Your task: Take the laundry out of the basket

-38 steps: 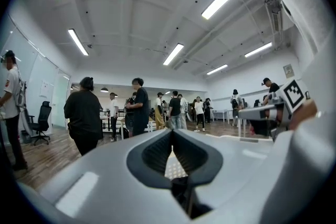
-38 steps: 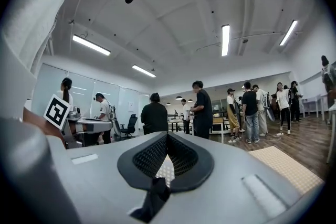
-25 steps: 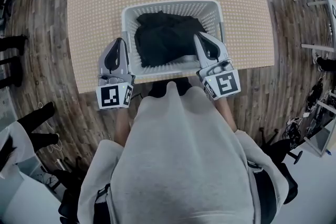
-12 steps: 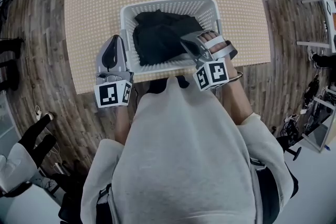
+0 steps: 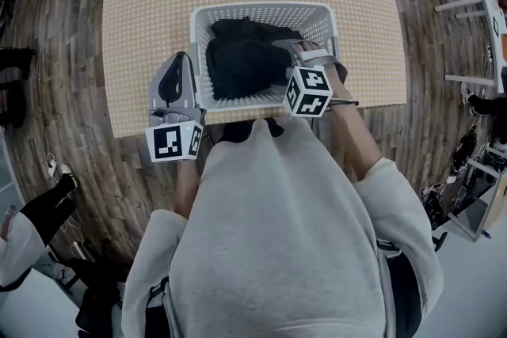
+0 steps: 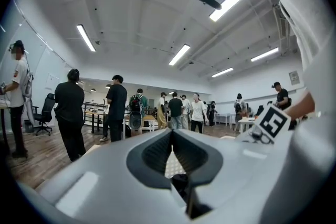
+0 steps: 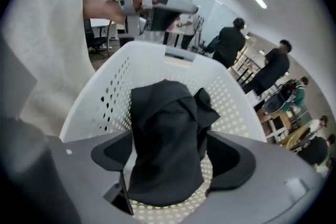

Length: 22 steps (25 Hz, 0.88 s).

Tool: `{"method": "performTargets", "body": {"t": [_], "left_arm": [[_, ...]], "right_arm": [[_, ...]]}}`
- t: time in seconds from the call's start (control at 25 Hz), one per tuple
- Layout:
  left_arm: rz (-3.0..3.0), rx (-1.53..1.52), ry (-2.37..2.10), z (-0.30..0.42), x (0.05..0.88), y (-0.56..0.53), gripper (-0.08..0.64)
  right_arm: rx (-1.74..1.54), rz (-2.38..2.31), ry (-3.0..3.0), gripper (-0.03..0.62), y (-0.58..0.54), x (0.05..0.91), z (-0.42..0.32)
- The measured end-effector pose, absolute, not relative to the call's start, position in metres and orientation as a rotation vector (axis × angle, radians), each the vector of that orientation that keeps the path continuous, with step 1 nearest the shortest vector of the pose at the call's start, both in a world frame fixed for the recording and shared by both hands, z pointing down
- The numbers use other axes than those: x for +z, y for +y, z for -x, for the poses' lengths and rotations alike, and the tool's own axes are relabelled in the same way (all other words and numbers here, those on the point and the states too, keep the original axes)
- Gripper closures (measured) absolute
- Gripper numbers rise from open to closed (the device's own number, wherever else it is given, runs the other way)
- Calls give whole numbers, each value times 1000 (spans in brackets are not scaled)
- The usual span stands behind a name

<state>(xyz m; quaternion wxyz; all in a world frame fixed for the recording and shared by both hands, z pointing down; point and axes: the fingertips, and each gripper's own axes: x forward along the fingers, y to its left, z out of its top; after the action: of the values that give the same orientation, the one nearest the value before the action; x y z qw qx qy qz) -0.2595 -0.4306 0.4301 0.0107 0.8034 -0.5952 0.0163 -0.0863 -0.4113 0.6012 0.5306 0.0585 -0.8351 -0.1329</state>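
The step in hand looks to be the first grab. The right gripper (image 7: 167,159) points steeply down into the white basket (image 5: 261,9). Its 2 jaws have just been opening and now stand wide apart. The black laundry (image 7: 165,123) is heaped straight ahead of them, and its near fold lies between the pads, which do not yet press on it. To do this well, I would push the tips a little deeper so that both pads flank a thick ridge of cloth rather than 1 loose edge. The tips should stay off the perforated floor under the heap. Then close firmly and lift straight up until the cloth clears the rim, since a garment this crumpled may drag on the wall nearest the gripper. The right forearm comes from the body to the basket's corner, wrist bent downward, with the marker cube (image 5: 307,89) turned up toward the head camera. The left gripper (image 6: 172,134) lies level outside the basket, beyond its far wall and across the heap from the right gripper, over the dotted table (image 5: 150,4). Its jaws are closed tip to tip with nothing between them, so it could steady the basket if the lift tugs it.
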Motion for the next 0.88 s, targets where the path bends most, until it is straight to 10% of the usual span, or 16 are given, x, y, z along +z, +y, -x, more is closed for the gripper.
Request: {"method": "performTargets", "body": {"t": [0.2, 0.88], "left_arm": [[-2487, 27, -1887, 272, 427, -430, 551], [-2399, 3, -1968, 313, 430, -424, 551]], "right_arm": [[-197, 21, -1835, -5, -409, 650, 79], [9, 112, -1527, -4, -435, 780, 84]]}}
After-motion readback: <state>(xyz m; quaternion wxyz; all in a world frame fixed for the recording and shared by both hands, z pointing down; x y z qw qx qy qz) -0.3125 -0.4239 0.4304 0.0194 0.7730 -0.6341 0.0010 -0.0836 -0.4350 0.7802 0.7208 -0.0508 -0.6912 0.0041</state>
